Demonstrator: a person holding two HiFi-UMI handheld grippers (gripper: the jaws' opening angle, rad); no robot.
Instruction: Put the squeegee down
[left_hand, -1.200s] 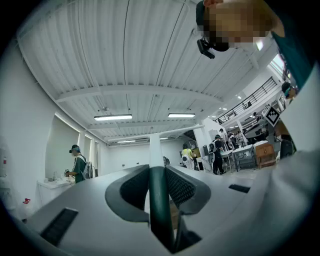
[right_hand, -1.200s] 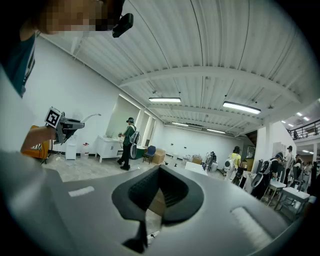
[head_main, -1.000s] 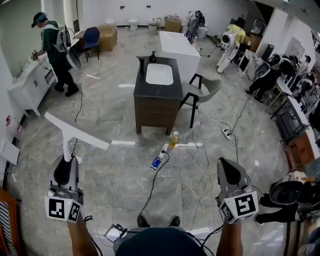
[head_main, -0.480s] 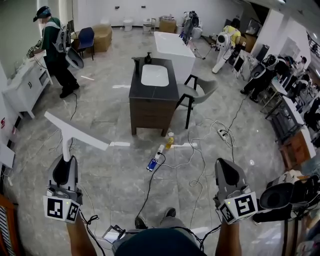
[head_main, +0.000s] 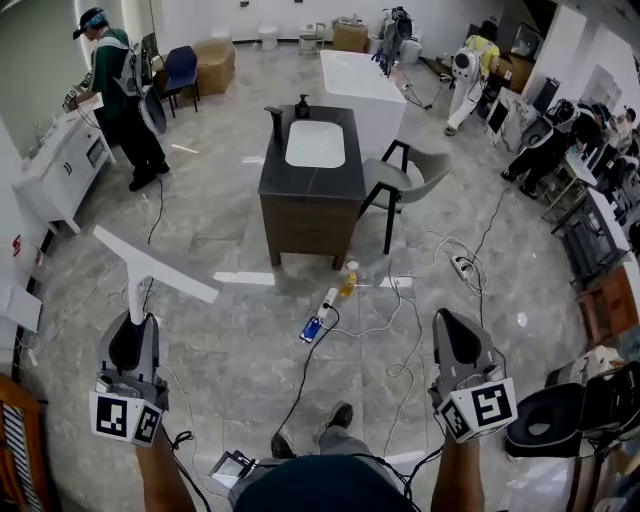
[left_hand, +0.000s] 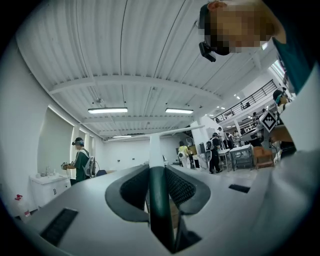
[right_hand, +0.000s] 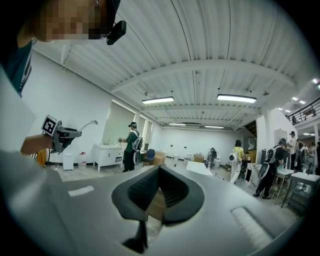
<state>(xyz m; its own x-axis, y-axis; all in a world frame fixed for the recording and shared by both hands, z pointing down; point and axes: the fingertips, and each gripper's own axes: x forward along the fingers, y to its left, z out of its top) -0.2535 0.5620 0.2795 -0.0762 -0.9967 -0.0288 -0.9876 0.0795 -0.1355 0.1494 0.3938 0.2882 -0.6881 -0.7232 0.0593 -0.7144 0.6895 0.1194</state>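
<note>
The squeegee (head_main: 152, 266) has a long white blade on a white neck, and it is carried low over the floor at the left of the head view. My left gripper (head_main: 133, 320) is shut on its dark handle (left_hand: 159, 205), which runs up between the jaws. In the left gripper view the white neck and blade (left_hand: 156, 142) stick out ahead. My right gripper (head_main: 447, 320) is held level at the right, shut, with nothing between its fingertips (right_hand: 159, 169). From the right gripper view, the left gripper and squeegee (right_hand: 62, 132) appear at the left.
A dark sink cabinet (head_main: 312, 190) with a white basin stands ahead, a grey chair (head_main: 408, 180) beside it. Cables (head_main: 400, 335), a yellow bottle (head_main: 350, 282) and a blue item (head_main: 312, 328) lie on the marble floor. A person (head_main: 118, 95) works at a white counter (head_main: 50, 175) far left.
Both grippers keep their place in the head view, still holding as before. The view has swayed slightly and one of my feet has stepped forward.
</note>
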